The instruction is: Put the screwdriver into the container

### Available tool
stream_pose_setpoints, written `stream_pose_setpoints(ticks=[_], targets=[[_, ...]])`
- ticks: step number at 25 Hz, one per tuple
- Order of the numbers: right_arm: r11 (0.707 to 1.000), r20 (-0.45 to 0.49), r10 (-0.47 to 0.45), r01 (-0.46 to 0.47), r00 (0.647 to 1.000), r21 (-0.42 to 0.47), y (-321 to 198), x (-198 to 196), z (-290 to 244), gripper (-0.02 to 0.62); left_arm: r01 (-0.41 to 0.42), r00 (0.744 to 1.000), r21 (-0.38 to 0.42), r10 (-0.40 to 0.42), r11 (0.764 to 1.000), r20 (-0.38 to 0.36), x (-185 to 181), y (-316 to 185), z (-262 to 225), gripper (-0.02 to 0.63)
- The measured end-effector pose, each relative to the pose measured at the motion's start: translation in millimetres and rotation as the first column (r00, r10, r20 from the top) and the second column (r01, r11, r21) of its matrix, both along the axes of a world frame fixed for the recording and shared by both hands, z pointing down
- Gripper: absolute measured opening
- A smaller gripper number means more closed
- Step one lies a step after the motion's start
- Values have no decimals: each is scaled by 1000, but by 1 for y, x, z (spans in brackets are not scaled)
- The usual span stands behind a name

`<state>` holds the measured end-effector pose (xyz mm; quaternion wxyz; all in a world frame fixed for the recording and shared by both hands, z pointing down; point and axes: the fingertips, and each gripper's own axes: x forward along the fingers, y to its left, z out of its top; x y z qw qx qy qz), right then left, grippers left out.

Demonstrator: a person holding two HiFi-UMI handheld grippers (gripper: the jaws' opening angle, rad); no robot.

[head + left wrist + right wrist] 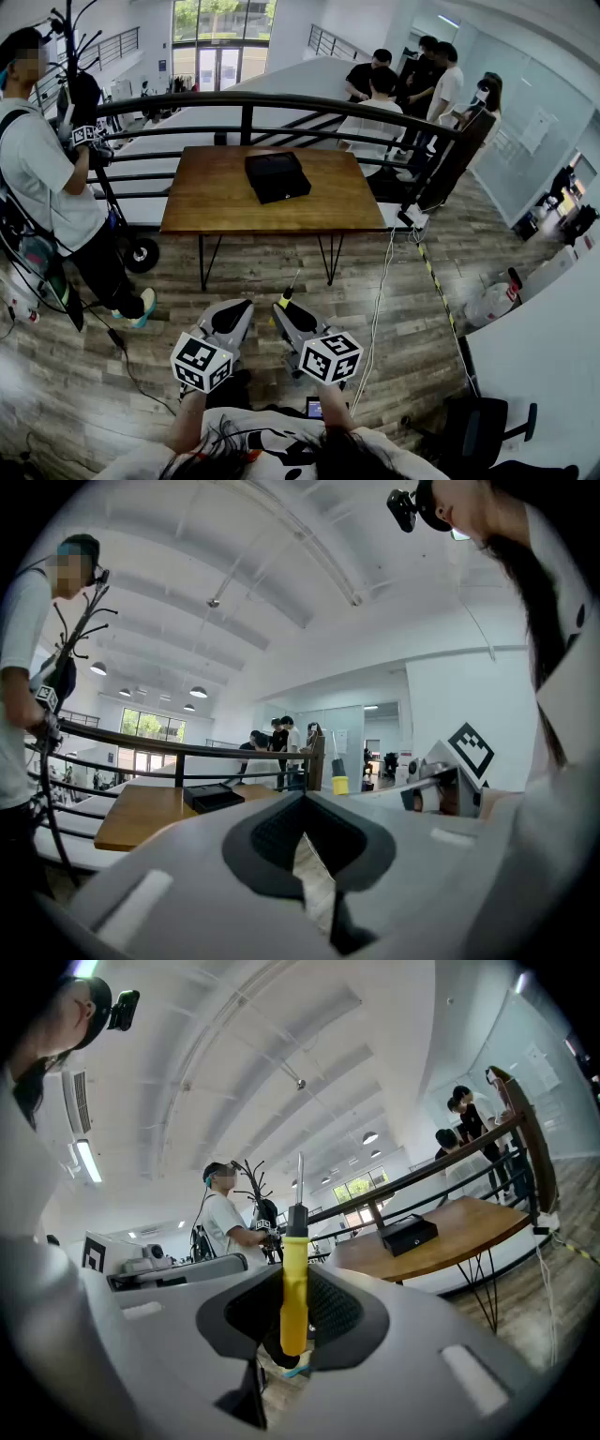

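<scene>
Between the near edge of the tabletop [211,206] and the two claws, a stretch of wooden floor [253,267] lies open. One black container [277,176] is noted, set at the middle of the tabletop toward its far edge, with bare wood on all four sides. One screwdriver [284,301] is counted. It is held off the tabletop, well apart from the container, yellow handle low and metal shaft pointing toward the table. The right claw [295,1274] is seen clamped on the handle, with the shaft standing up past the tips. The left claw [304,803] is drawn together with nothing between its jaws, and is carried just beside the right claw in the head view. A dark railing [281,101] runs along the tabletop's far side. One person [42,178] stands at the left end of it beside a coat rack [70,28], with markered gear in hand. A group of people [412,80], five as counted, is gathered beyond the railing at the right. A white cable [380,300] trails across the floor from the tabletop's right corner toward the wearer. To the right, a white table [544,347] and one dark chair [487,431] close off that side.
</scene>
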<state>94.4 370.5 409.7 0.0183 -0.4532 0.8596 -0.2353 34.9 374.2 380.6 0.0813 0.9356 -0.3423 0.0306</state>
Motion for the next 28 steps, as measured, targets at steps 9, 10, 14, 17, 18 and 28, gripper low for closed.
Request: stream_pose_setpoints(ticks=[9,10,14,17,18,28], targets=[[1000,17,20,-20,1000,8,-16,17,6,100,3,1000,-2,-3,1000,15,8,-15,10,0],[1000,23,18,-18,1000,7,-16,18,7,100,4,1000,-4,-4,1000,17,9,-16,11,0],[1000,37,5,-5,999,8,-20,18,8,100,3,1000,-9,-3,1000,31,12,-20,14,0],[1000,41,0,-1,999,4,-26,19,11,100,-8,999,-13,9,1000,42,16,-24,18,0],[1000,40,-1,1,999,1,-28,21,12,100,-11,999,-15,11,1000,43,19,-26,18,0],[999,39,12,-10,999,-31,-71,23,15,100,-35,997,-39,38,999,60,23,-73,23,0]])
